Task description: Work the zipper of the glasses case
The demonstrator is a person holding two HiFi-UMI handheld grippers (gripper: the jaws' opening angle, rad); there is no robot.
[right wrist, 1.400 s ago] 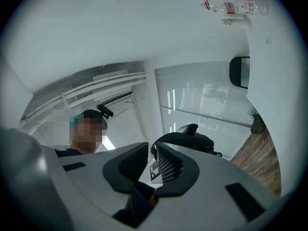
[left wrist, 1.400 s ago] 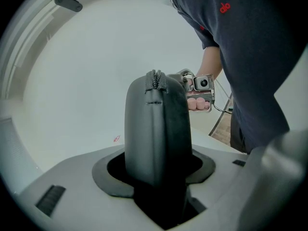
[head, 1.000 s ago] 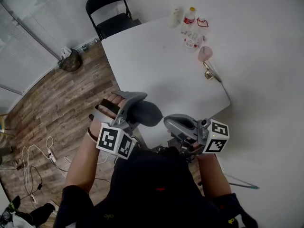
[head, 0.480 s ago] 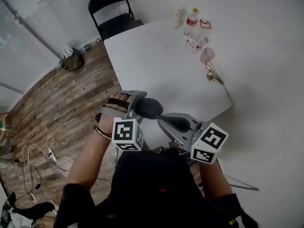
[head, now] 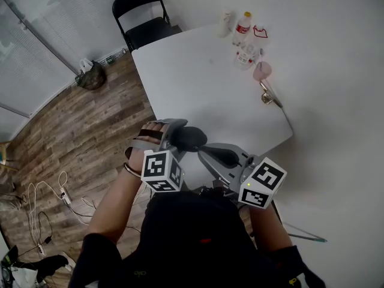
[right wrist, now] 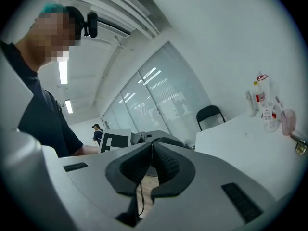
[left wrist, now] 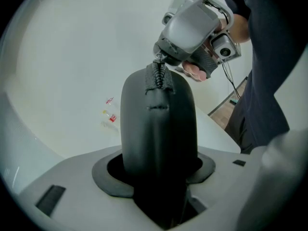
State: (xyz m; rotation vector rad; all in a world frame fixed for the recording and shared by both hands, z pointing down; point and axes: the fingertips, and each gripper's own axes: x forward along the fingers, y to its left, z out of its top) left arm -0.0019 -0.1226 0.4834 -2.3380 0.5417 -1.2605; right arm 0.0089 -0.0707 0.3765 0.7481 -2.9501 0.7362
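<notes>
White counter [head: 198, 83] fills mid frame. Black chair [head: 141, 14] at its far side, bottles [head: 242, 24] and small clutter at the far corner, all well apart from the work.

Glasses case [left wrist: 159, 129]: dark, oval, hard-shell look. It is not on the counter. It is held in the air over the near corner, close to the person's body.

Left tongs [head: 180, 134] are closed on the case around its near end, jaws at a middling width and pads pressed to both sides. In the left gripper view the case sticks straight out along the jaws, so its long axis runs away from the left tongs toward the right ones.

Right tongs [right wrist: 151, 150] have their jaws fully together. They come in from the opposite side, tip to tip with the case's far end.

Zipper [left wrist: 159, 78] runs up over that far end, teeth visible at the crown.

Zipper pull [left wrist: 158, 67] sits right at the right tongs' tips and looks pinched there. The right gripper view does not show the tab itself, so that grip is a judgement.

Key relation:
- The right tongs are the hand at the pull; the left only anchors.
- The track follows the case's rim, so I judge the pull has to travel along the long axis, round the end curve and back toward the left tongs.
- The left tongs' pads straddle the body and may block the track's near stretch.
- A thin tab could slip if the pull goes off-line from the track.
</notes>
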